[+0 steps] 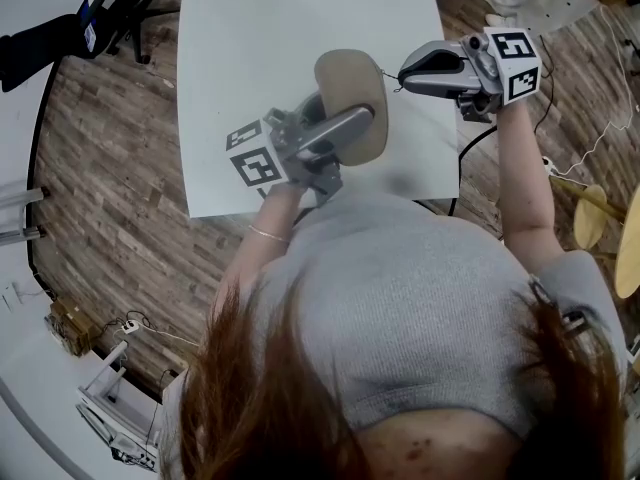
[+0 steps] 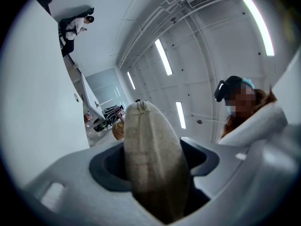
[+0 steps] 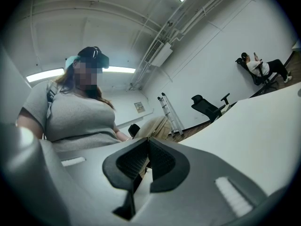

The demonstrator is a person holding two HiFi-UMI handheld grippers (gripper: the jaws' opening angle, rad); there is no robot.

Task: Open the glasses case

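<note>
Case, clamped mid-body in L gripper over table, looks light, soft-skinned, squashable; R gripper, jaws pressed together w/ nothing clearly nipped, sits at its 3 o'clock edge, prob. the spot to grab.

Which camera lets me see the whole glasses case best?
The head view: the glasses case shows as a nearly whole tan oval clamped in the left gripper. The left gripper view shows it close, edge-on. The right gripper view shows only a sliver past the shut right gripper.

White table on wood-plank floor; ceiling strip lights.
</note>
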